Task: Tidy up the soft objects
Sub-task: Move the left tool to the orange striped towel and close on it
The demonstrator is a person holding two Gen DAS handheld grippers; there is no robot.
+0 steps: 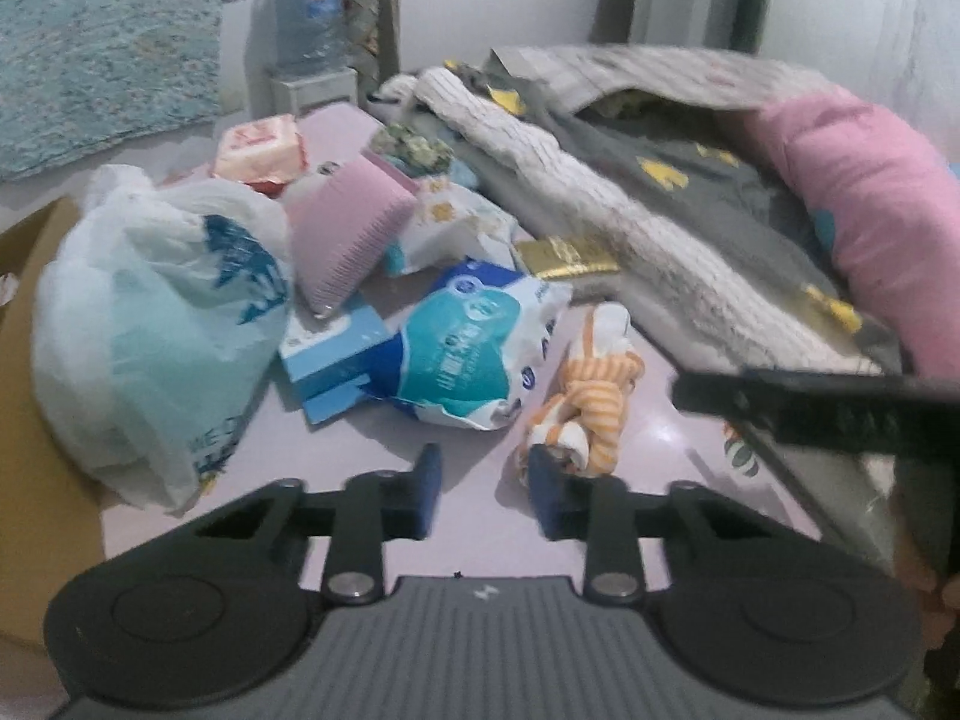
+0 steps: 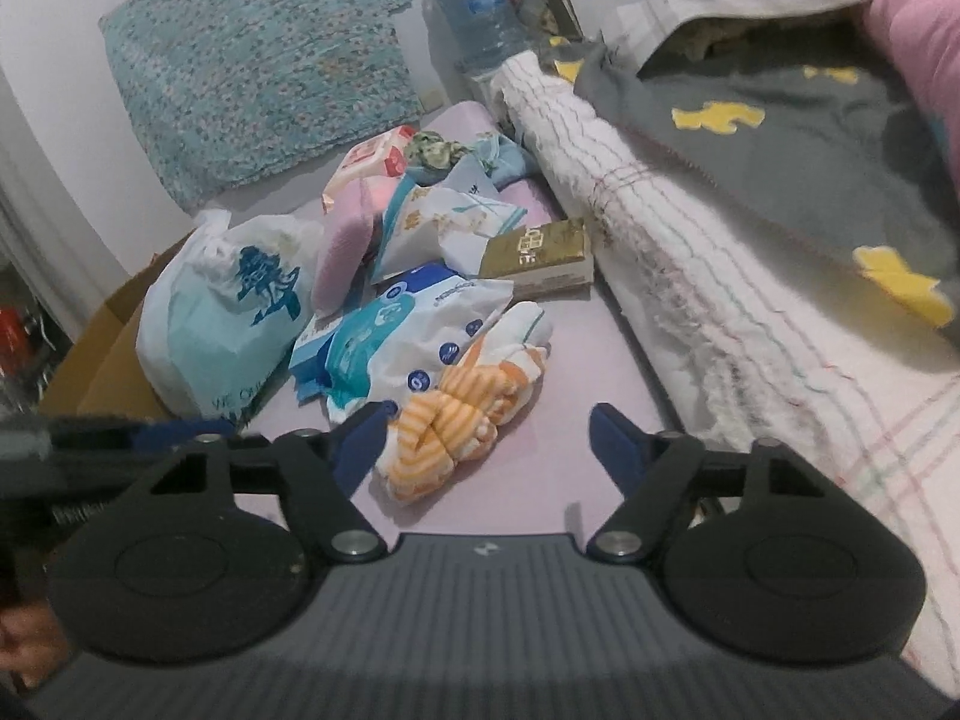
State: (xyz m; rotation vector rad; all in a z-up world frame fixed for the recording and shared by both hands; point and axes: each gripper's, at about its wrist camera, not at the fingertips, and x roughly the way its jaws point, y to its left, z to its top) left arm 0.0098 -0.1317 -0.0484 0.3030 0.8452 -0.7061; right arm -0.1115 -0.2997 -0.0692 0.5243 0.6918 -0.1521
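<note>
An orange-and-white striped cloth [image 1: 591, 402] [image 2: 462, 414] lies bunched on the lilac sheet [image 1: 480, 456]. In the left wrist view my left gripper [image 1: 489, 492] hovers just short of it, jaws a narrow gap apart with only bare sheet between them; the right fingertip [image 1: 549, 495] is at the cloth's near end. My right gripper [image 2: 489, 444] stands wider, its blue fingers [image 2: 618, 444] on either side of the cloth's near end, and the left pad is close against the fabric. Nothing is gripped. The right gripper's black body [image 1: 810, 408] crosses the left wrist view.
Beyond the cloth lie a teal-and-white soft pack [image 1: 474, 354], a blue box [image 1: 336, 354], a pink pack [image 1: 348, 234], a gold pack [image 2: 540, 258] and a white plastic bag [image 1: 156, 324]. A cardboard box [image 1: 30, 420] stands left. Rolled blankets [image 2: 690, 276] and a pink pillow [image 1: 870, 210] lie right.
</note>
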